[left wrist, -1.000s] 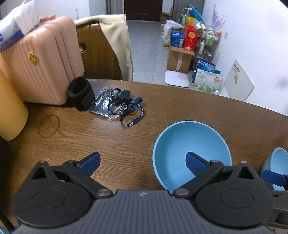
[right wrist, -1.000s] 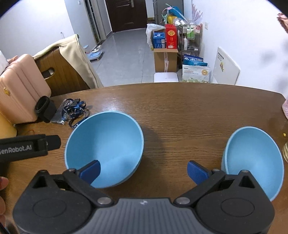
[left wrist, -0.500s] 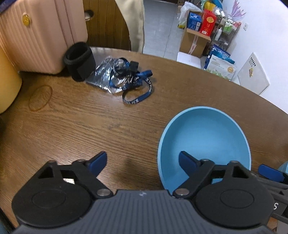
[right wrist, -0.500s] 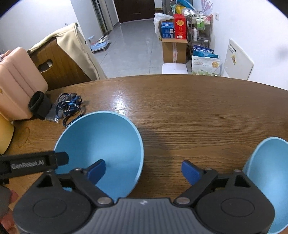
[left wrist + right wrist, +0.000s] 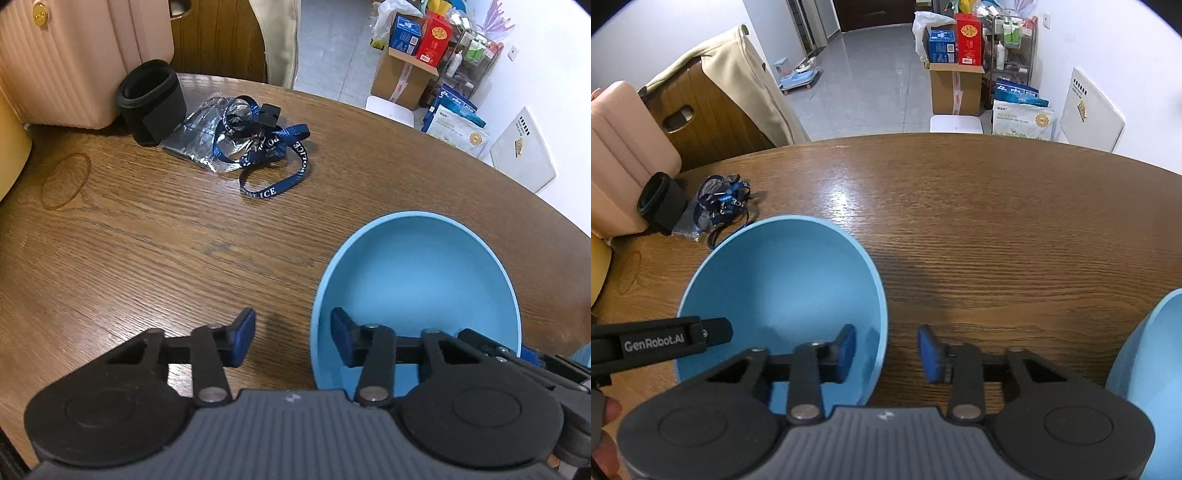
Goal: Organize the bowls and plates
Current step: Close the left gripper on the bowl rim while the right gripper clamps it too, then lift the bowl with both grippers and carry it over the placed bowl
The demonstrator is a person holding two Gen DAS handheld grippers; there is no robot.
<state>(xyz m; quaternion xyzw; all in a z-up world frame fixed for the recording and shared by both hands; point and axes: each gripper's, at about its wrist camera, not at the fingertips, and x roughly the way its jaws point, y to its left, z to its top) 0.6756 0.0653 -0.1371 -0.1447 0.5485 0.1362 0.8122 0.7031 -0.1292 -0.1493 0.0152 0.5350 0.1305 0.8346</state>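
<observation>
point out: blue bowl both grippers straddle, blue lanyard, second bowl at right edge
blue bowl [image 5: 783,280], right wrist view: bare inner floor.
blue lanyard [image 5: 275,190], left wrist view: lettered strap loop on the table.
second bowl [image 5: 1152,362], right wrist view: outer wall at the frame's right edge.

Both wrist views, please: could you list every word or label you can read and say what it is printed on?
"POLICE": on the blue lanyard on the table.
"GenRobot.AI": on the black bar of the left gripper, seen from the right wrist.
Boxes, bags and the white board on the floor: print too small to read.
</observation>
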